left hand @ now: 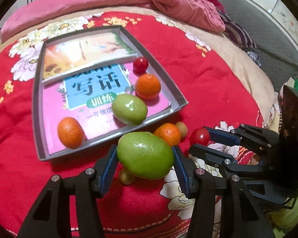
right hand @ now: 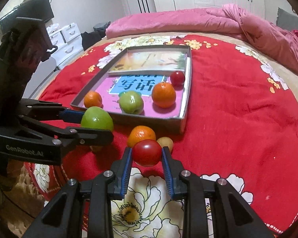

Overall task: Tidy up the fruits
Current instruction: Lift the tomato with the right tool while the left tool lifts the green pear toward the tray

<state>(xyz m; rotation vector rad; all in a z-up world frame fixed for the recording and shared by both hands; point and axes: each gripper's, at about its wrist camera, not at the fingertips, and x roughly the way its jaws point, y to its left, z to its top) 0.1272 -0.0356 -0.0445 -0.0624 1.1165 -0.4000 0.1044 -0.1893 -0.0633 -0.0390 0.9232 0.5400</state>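
Two handheld grippers work over a bed covered by a red flowered blanket (right hand: 238, 119). The left gripper (left hand: 145, 155) has its blue pads pressed on both sides of a large green fruit (left hand: 145, 154), its jaws partly spread to fit it. The right gripper (right hand: 147, 152) is nearly closed, pinching a small red fruit (right hand: 147, 152) between its pads. Both held fruits appear lifted just clear of the blanket, near the front edge of a shallow grey tray (right hand: 185, 107) that lies farther off. The tray is lined with picture books and already holds two oranges, a green fruit and a red fruit. An orange (right hand: 141, 134) and a small yellowish fruit (right hand: 165, 141) lie loose on the blanket, just in front of the tray's near wall, and another small yellowish fruit lies under the left gripper. The step in hand looks like carrying both fruits into the tray. To do it well, raise each fruit above the near wall before moving forward, aim for bare spaces between the fruits already inside, lower until the fruit rests, and only then release, since round fruit on a glossy book cover may roll.
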